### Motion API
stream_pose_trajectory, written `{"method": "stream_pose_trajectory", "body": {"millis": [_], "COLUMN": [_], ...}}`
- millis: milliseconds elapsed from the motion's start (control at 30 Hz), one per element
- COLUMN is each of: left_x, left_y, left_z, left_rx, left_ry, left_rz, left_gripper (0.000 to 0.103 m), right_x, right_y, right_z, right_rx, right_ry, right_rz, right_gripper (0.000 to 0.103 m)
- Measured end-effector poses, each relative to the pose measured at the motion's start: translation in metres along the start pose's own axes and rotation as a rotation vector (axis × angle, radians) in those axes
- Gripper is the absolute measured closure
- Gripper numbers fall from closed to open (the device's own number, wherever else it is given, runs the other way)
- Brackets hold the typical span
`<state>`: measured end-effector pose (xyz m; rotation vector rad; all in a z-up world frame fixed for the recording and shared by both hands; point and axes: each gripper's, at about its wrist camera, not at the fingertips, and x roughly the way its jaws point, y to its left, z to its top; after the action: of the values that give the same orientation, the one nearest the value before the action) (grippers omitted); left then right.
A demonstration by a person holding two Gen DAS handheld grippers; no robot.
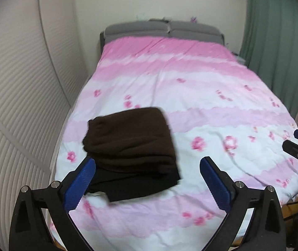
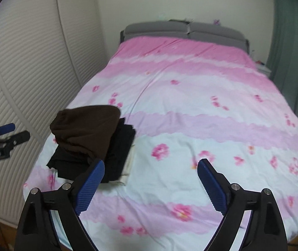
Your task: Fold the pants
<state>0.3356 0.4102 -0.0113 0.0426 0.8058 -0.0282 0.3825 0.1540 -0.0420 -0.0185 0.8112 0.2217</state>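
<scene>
Brown pants (image 1: pixel 128 138) folded, apparently atop black garments (image 1: pixel 136 186); both grippers' jaws apart.

Counting it off: one bed (image 1: pixel 190 108) under one pink-and-white floral cover (image 2: pixel 190 125), and two grey pillows (image 1: pixel 161 29) side by side at the head. On the cover sits one stack of folded garments, one brown pair of pants (image 1: pixel 128 133) on top of at least one black piece (image 2: pixel 124 146) beneath. Two grippers show, the left gripper (image 1: pixel 148 165) and the right gripper (image 2: pixel 151 167), plus one green curtain (image 1: pixel 274 41).
</scene>
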Motion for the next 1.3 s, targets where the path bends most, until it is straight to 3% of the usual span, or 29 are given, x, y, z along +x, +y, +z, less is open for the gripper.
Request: {"method": "stream_pose_trajectory", "body": {"millis": [367, 667, 967, 1300], "left_x": [-0.093, -0.131, -0.168, -0.197], "left_y": [-0.141, -0.24, -0.291, -0.306], "left_z": [-0.027, -0.072, -0.11, -0.117], "left_rx": [0.034, 0.042, 0.024, 0.042], "left_ry": [-0.112, -0.105, -0.091, -0.132], "left_rz": [-0.069, -0.1, -0.109, -0.093], "left_gripper": [0.0, 0.0, 0.0, 0.0], "right_x": [-0.12, -0.187, -0.237, -0.272], "right_y": [-0.086, -0.15, -0.187, -0.202], "right_z": [-0.049, -0.097, -0.145, -0.167], "right_rx": [0.06, 0.044, 0.036, 0.056], "right_ry": [-0.098, -0.119, -0.127, -0.16], "right_rz": [0.012, -0.013, -0.021, -0.024], "right_gripper": [0.011, 0.011, 0.011, 0.011]}}
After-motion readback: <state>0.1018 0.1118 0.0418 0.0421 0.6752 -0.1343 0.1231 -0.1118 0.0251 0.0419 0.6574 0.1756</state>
